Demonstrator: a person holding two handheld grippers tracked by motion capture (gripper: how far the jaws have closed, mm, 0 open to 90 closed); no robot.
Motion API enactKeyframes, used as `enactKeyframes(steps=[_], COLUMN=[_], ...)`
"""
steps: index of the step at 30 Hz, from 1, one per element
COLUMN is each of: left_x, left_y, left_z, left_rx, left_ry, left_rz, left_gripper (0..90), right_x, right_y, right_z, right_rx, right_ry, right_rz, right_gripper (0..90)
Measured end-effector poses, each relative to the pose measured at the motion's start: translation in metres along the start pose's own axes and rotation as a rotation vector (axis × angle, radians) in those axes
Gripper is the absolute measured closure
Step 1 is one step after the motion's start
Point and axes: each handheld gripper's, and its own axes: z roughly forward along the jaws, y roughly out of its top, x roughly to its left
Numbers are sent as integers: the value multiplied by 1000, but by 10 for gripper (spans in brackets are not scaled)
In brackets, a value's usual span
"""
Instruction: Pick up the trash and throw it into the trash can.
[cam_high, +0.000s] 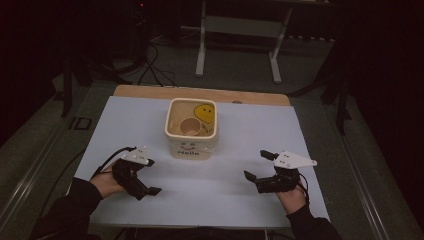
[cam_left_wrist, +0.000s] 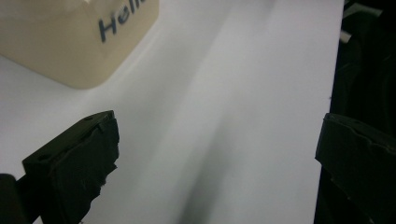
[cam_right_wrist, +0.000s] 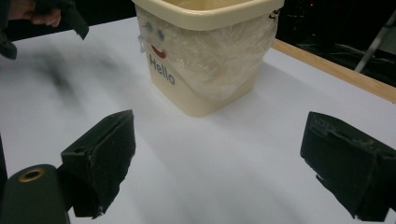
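Bin (cam_high: 191, 131) between left gripper (cam_high: 145, 180), right gripper (cam_high: 256, 165), apart.

The person wears dark long sleeves (cam_high: 75, 200). Each hand holds a black gripper: the left gripper (cam_high: 150, 191) and the right gripper (cam_high: 258, 165) carry a grey three-cornered plate, black cable and rough black pads (cam_right_wrist: 109, 154).
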Motion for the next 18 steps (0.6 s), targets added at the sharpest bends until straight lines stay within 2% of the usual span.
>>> enactKeyframes(steps=[7, 18], left_x=[-5, -7], left_y=[-9, -20], left_z=[7, 21], left_rx=[-74, -90], left_ry=[31, 44], left_rz=[-61, -97], left_gripper=[6, 6], right_x=[0, 0], right_y=[0, 0], right_z=[0, 0], right_rx=[0, 0], right_ry=[-1, -5], right_rz=[-2, -10], right_gripper=[101, 101])
